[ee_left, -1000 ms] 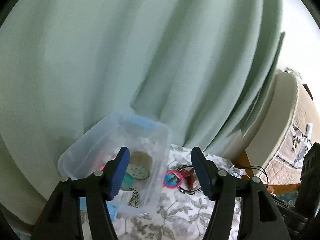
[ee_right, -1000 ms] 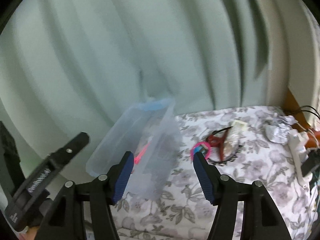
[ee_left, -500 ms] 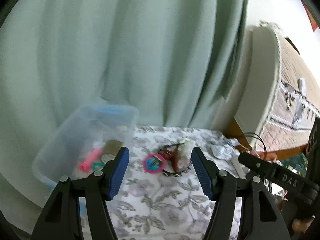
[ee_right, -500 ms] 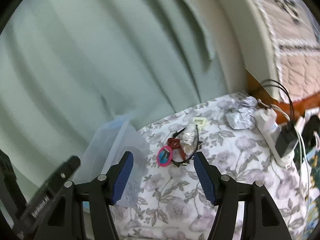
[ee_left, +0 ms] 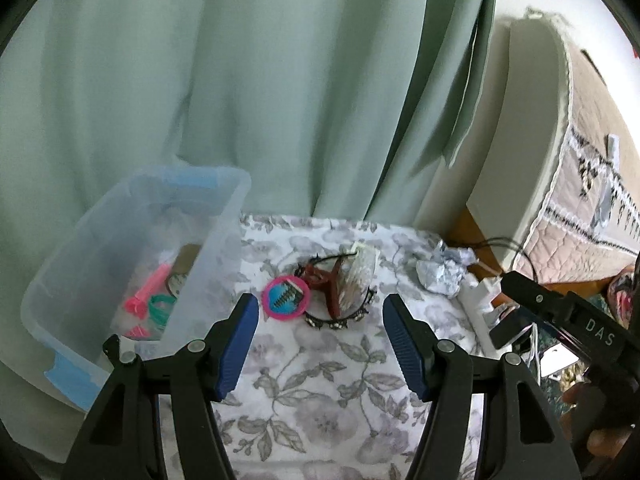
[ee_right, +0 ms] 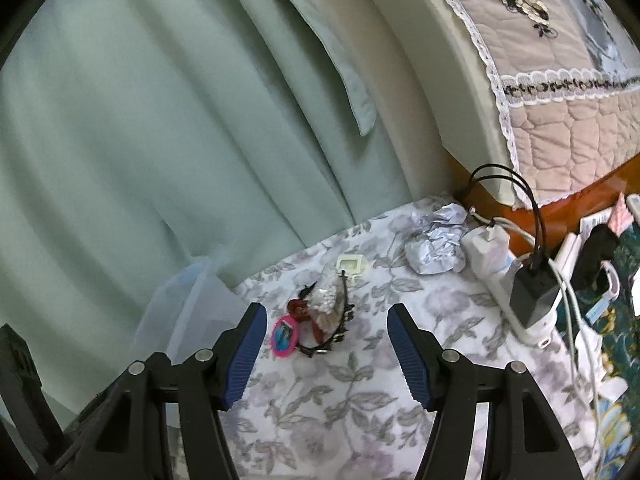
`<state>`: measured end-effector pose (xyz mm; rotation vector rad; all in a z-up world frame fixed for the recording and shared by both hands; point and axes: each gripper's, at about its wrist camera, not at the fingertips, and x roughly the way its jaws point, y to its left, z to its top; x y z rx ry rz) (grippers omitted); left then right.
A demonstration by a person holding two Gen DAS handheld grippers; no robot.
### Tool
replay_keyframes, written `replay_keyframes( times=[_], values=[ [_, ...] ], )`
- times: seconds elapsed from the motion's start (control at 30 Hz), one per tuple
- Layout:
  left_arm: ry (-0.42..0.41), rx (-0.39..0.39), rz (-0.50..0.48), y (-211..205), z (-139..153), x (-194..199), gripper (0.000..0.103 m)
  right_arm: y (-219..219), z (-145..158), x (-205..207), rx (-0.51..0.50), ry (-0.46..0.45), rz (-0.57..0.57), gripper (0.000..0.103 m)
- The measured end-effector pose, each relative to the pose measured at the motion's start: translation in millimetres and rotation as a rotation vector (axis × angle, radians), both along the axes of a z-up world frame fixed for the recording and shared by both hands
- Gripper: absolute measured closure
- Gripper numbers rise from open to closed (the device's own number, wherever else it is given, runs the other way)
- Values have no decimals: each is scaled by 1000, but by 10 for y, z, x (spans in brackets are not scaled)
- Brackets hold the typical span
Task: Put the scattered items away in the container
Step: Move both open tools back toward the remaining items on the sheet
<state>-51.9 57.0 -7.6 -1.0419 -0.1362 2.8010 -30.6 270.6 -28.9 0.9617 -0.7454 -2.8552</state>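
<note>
several items boxed, one cluster left on the counter

both grippers, left gripper [ee_left: 318, 336] and right gripper [ee_right: 323, 346], hang with fingers spread and empty, aimed down at the floral counter [ee_left: 320, 380]. the clear container [ee_left: 132, 264] at the counter's left edge already holds a pink piece, a teal ring and a card. judged remaining: the pink round item [ee_left: 286, 299], the red clip [ee_left: 320, 280] and the black beaded band [ee_left: 340, 320], touching one another just beside the container, plus a small white frame [ee_right: 352, 266] and crumpled foil [ee_left: 440, 274] farther right.
</note>
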Motion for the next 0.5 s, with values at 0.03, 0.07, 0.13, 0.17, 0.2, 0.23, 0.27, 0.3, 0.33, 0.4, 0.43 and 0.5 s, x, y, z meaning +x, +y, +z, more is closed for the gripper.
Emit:
replay_keyframes(
  times=[0.03, 0.07, 0.13, 0.17, 0.2, 0.23, 0.27, 0.3, 0.33, 0.4, 0.43, 0.5],
  values=[
    [-12, -4, -2, 13, -44, -24, 37, 0, -21, -23, 9, -12, 5, 36],
    [-24, -7, -4, 27, -88, -49, 37, -1, -53, -53, 12, -30, 17, 36],
    [-47, -14, -9, 50, -192, -114, 37, 0, -155, -123, -3, -77, 43, 36],
    [-58, -18, -11, 60, -240, -146, 37, 1, -195, -146, -9, -94, 48, 36],
    [-67, -23, -11, 64, -288, -185, 37, 2, -253, -183, -18, -118, 55, 36],
    [-77, -28, -11, 68, -335, -224, 37, -1, -295, -209, -18, -132, 58, 36],
    [-87, -33, -11, 73, -382, -263, 37, -4, -336, -236, -17, -147, 62, 36],
    [-96, -38, -10, 77, -430, -303, 37, -10, -374, -264, -11, -160, 65, 36],
    [-108, -41, -10, 80, -486, -356, 37, -19, -413, -297, -3, -173, 70, 36],
    [-127, -46, -5, 80, -566, -449, 37, -41, -478, -351, 7, -190, 80, 36],
    [-140, -45, 1, 78, -612, -506, 37, -53, -509, -390, 12, -199, 84, 36],
    [-163, -33, 12, 66, -702, -615, 37, -76, -572, -469, 20, -217, 92, 36]
  ],
)
